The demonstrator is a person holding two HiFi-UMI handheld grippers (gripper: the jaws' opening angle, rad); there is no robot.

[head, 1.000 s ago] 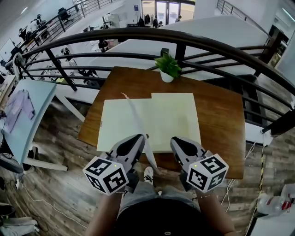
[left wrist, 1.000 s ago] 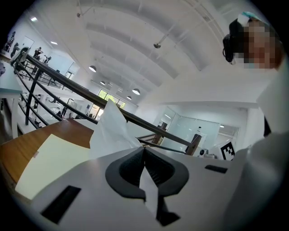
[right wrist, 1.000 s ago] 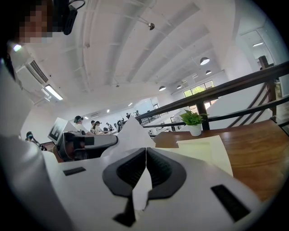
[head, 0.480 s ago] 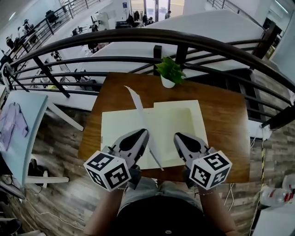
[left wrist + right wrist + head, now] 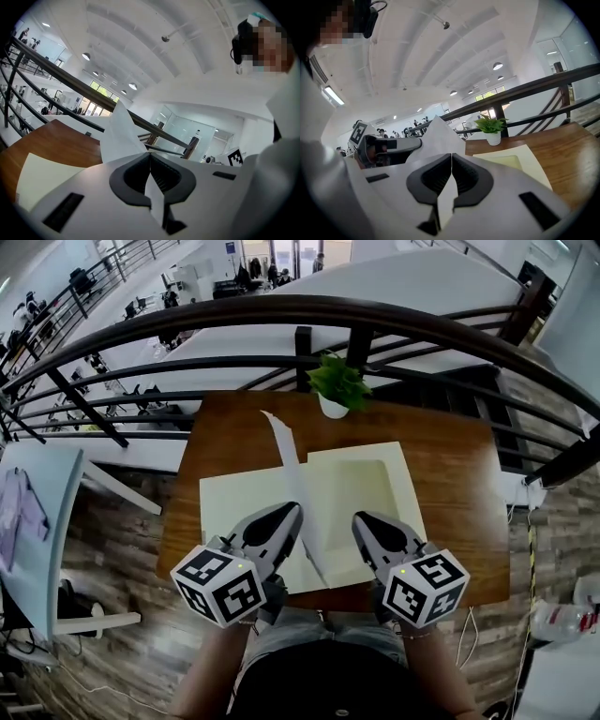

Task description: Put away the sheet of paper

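Thin white paper sheet [image 5: 292,474] edge-up, left gripper [image 5: 284,514] and right gripper [image 5: 367,521] pinching it, above matte cream folder [image 5: 361,486], barely shifted.

Head view steeply down; gripper views along jaws; table [image 5: 450,474] shared.

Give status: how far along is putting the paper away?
Done: the sheet of paper is picked up and clear of the table.
In hand: the left gripper and right gripper are both shut on it, holding it on edge above the cream folder, which lies open.
Left: probably lay the sheet into the folder and release. Nothing is stowed yet.
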